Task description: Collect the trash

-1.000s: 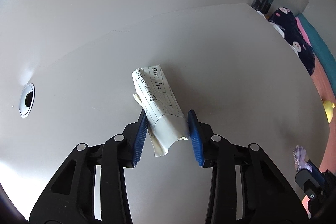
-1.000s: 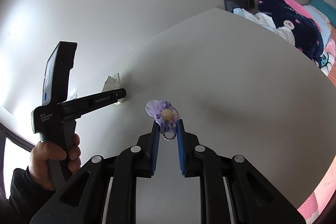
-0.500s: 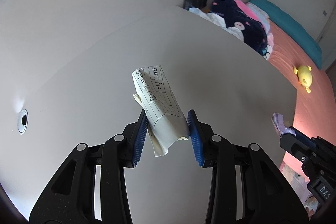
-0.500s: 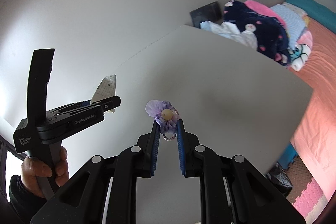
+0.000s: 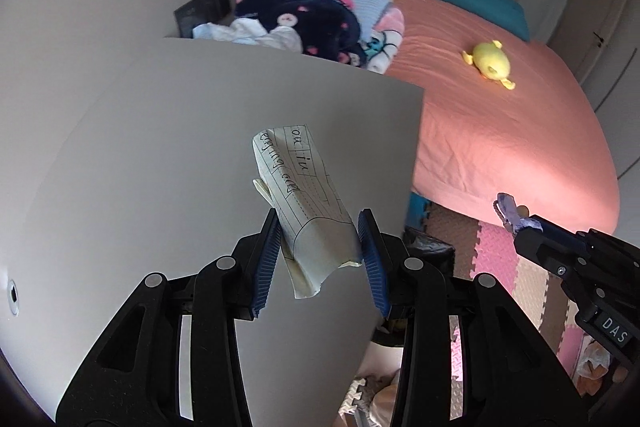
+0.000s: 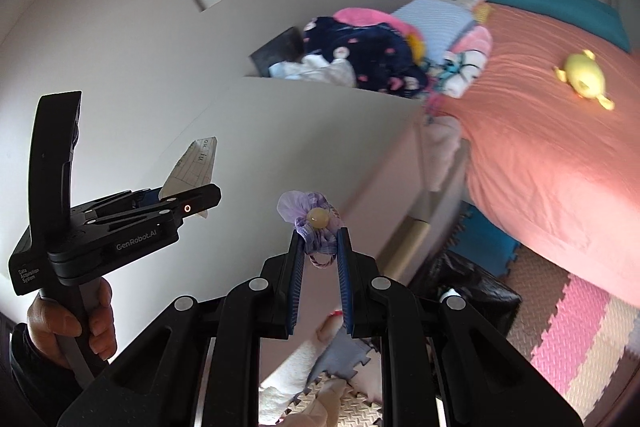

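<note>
Pickup done, disposal pending: 2 pieces of trash in hand, neither binned.

The left claw (image 5: 320, 243) was clamped on a folded sheet of written paper (image 5: 298, 183), held above the tabletop (image 5: 160, 147). The right claw (image 6: 320, 247) pinched a small purple wad (image 6: 314, 223) past the tabletop edge, near a black bag (image 6: 472, 287) on the floor, judged the likely bin.

folded cream lined paper with handwriting (image 5: 306, 195) pinched upright above the grey table's edge (image 5: 412, 155), crumpled purple wrapper with yellowish bead (image 6: 314, 223) held just past that edge
</note>
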`<action>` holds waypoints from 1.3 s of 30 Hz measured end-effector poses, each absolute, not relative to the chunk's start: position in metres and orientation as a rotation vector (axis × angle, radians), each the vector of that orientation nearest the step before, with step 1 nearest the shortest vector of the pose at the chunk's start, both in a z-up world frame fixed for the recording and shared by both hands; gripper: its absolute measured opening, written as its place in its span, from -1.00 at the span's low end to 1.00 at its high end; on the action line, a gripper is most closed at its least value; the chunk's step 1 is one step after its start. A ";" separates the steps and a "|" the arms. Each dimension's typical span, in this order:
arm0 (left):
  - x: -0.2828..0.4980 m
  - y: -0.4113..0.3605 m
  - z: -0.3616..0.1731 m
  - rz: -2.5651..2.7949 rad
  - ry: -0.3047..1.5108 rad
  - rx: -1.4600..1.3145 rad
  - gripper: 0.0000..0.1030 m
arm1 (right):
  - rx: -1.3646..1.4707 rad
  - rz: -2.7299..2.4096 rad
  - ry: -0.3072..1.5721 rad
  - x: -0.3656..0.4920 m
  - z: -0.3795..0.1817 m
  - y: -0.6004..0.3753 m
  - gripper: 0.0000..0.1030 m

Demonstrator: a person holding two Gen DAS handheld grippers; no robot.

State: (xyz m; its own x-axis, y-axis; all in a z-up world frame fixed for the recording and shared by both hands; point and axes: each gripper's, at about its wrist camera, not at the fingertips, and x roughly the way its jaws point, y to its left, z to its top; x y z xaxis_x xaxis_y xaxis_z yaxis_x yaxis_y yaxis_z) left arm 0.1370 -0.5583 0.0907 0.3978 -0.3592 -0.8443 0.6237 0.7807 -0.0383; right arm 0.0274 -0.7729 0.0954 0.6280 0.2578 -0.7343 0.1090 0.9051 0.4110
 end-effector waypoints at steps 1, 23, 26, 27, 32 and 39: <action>0.129 -0.568 0.089 -0.662 0.980 0.324 -0.22 | 0.454 0.071 0.895 0.020 0.095 -0.779 -0.65; 0.031 -0.684 0.016 -0.926 1.075 0.641 0.00 | 0.651 -0.201 0.984 -0.068 0.036 -0.881 -0.57; 0.031 -0.691 0.009 -0.887 1.063 0.690 0.88 | 0.677 -0.240 0.975 -0.068 0.034 -0.890 0.49; 0.031 -0.692 0.010 -0.874 1.045 0.698 0.88 | 0.685 -0.245 0.967 -0.069 0.034 -0.893 0.81; 0.040 -0.693 0.009 -0.841 1.043 0.708 0.88 | 0.713 -0.278 0.953 -0.073 0.030 -0.901 0.95; 0.052 -0.688 0.011 -0.842 1.069 0.673 0.88 | 0.705 -0.305 0.964 -0.072 0.025 -0.901 0.95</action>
